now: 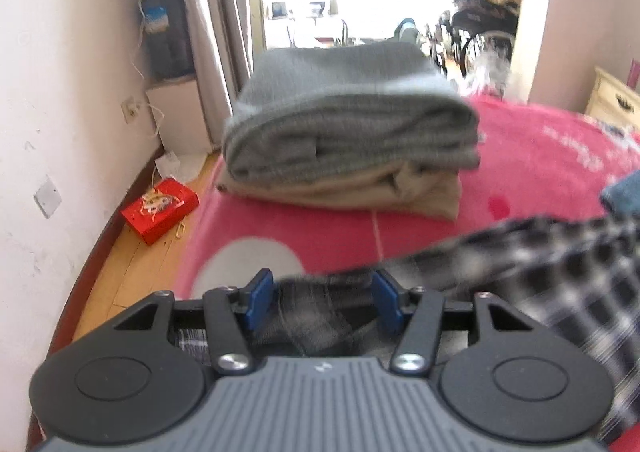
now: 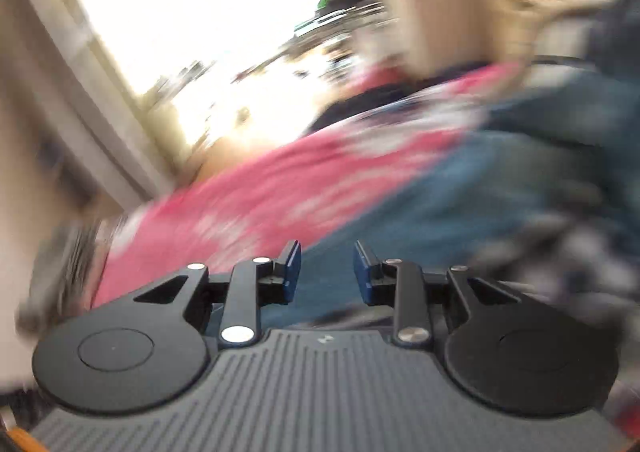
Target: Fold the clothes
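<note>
In the left wrist view my left gripper [image 1: 323,294] has its blue pads set apart with a black-and-white checked garment [image 1: 560,272] bunched between them; the cloth stretches off to the right above the pink bedspread [image 1: 520,156]. Beyond it, a folded grey garment [image 1: 348,120] lies on a folded beige one [image 1: 360,192]. The right wrist view is heavily blurred. My right gripper [image 2: 327,270] is open and empty above blue cloth [image 2: 460,204] on the bedspread [image 2: 248,204].
A red box [image 1: 160,210] lies on the wooden floor by the white wall at left. A curtain [image 1: 208,12] and a bright doorway stand behind the stack. A cream drawer unit [image 1: 612,100] stands at far right.
</note>
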`<action>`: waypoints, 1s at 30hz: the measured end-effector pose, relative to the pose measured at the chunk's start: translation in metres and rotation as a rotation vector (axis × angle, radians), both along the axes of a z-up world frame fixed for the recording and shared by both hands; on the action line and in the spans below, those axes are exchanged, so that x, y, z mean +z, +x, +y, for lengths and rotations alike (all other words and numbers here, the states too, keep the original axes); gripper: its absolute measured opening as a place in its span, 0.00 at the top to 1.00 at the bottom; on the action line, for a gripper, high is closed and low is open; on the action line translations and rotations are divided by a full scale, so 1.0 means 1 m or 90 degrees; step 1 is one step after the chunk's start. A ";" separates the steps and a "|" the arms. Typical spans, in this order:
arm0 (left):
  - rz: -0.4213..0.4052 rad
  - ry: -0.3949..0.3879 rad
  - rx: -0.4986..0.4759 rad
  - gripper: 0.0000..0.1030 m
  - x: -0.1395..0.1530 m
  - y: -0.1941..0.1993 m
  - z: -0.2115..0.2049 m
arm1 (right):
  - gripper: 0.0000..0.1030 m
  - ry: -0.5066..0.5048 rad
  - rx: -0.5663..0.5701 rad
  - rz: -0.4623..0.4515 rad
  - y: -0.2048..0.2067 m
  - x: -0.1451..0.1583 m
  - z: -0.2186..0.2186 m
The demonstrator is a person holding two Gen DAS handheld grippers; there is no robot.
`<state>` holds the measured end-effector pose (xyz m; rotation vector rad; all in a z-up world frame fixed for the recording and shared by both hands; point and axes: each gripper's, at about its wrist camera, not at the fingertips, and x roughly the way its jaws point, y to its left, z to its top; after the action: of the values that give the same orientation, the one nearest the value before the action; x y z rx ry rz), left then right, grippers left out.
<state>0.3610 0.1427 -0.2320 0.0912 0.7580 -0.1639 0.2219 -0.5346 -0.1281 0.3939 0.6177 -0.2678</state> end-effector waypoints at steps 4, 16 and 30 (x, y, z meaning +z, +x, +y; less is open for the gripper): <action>-0.020 -0.031 -0.027 0.45 0.026 -0.002 -0.022 | 0.64 0.058 -0.164 -0.033 -0.071 0.038 -0.058; 0.063 -0.105 -0.176 0.43 0.003 -0.004 -0.170 | 0.44 0.342 -0.172 -0.035 -0.098 -0.028 -0.098; 0.064 -0.087 -0.206 0.44 -0.034 -0.013 -0.197 | 0.44 0.619 -0.398 0.070 -0.063 -0.145 -0.081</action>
<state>0.3480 -0.0542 -0.2663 0.0752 0.8272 -0.5301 0.1592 -0.6156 -0.2731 1.5279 0.6933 -0.5818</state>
